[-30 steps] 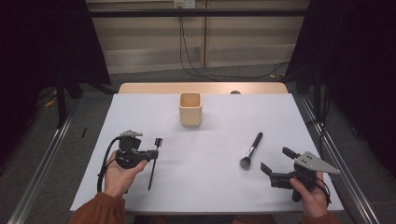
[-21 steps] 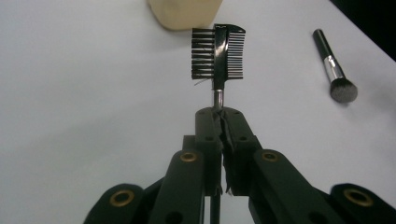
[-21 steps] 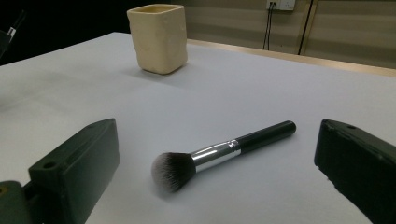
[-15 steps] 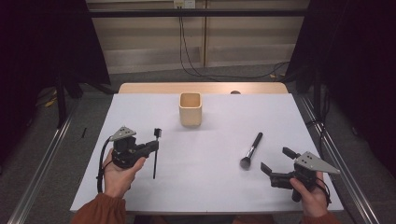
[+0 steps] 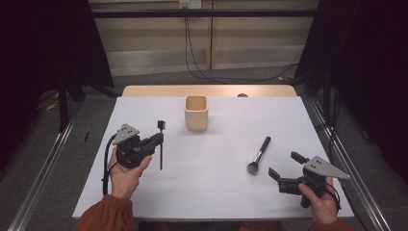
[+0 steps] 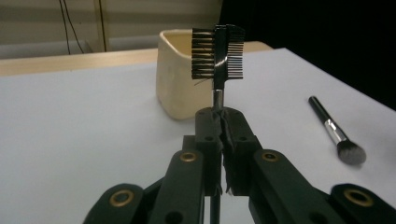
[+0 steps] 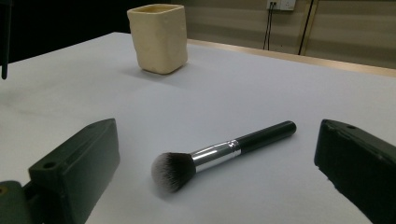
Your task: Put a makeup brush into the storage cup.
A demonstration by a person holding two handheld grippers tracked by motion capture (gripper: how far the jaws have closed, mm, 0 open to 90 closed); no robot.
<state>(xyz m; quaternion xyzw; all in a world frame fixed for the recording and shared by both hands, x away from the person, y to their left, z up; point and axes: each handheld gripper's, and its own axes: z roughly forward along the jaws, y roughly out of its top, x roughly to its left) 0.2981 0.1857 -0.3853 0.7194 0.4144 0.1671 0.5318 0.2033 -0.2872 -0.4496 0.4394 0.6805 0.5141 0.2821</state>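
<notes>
A small black comb-and-brush tool point(image 5: 160, 144) is held off the table by my left gripper point(image 5: 157, 140), which is shut on its thin handle. In the left gripper view the tool's head point(image 6: 218, 46) stands upright above the closed jaws of the left gripper point(image 6: 223, 123), in front of the cream cup point(image 6: 175, 79). A black makeup brush point(image 5: 260, 154) lies on the white table, bristles toward me. My right gripper point(image 5: 282, 163) stands open just right of the bristles; in the right gripper view the brush point(image 7: 219, 151) lies between and beyond the jaws of that gripper point(image 7: 217, 140).
The cream square cup point(image 5: 196, 112) stands upright at the back middle of the white table point(image 5: 226, 192). A wooden strip point(image 5: 144, 91) runs along the far edge. Metal rails flank both sides, and cables hang at the back wall.
My left gripper has lifted the comb tool off the table and carried it up and forward, toward the cup. The right gripper and the makeup brush have not moved.
</notes>
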